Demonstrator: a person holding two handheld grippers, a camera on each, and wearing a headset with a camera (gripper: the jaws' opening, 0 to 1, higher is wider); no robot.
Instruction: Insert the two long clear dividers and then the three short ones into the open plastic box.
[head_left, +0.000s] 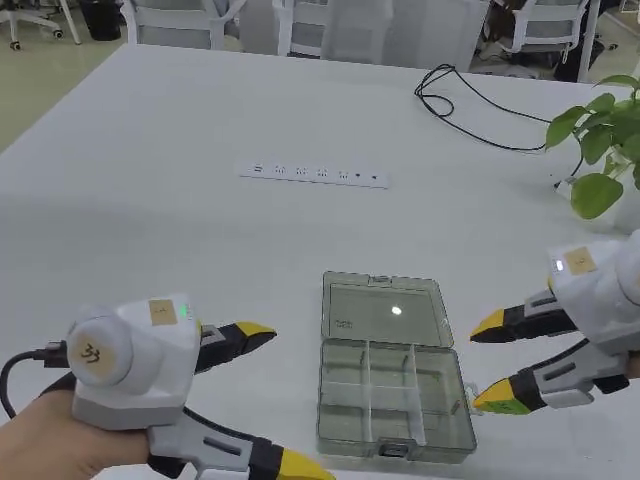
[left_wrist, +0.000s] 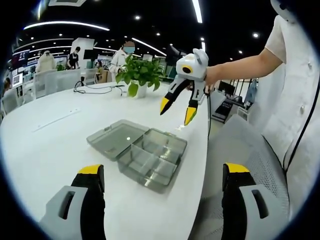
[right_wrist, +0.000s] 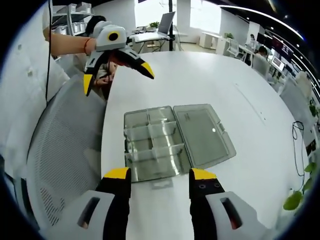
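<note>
Box (head_left: 395, 400) lies open on our worktop (head_left: 200, 240) near the front edge, its lid (head_left: 385, 312) flat behind, clear dividers (head_left: 368, 385) standing inside. We hold the left hand-held gripper (head_left: 295, 400) spread and empty to its left, the right hand-held gripper (head_left: 478, 366) likewise spread and empty just right.

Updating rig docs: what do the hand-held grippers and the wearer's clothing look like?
Left hand-held gripper and right hand-held gripper: white housings, grey grips, black jaws tipped yellow, tan top stickers. Left cap marked "33", black cable trailing. White short-sleeved top.
</note>
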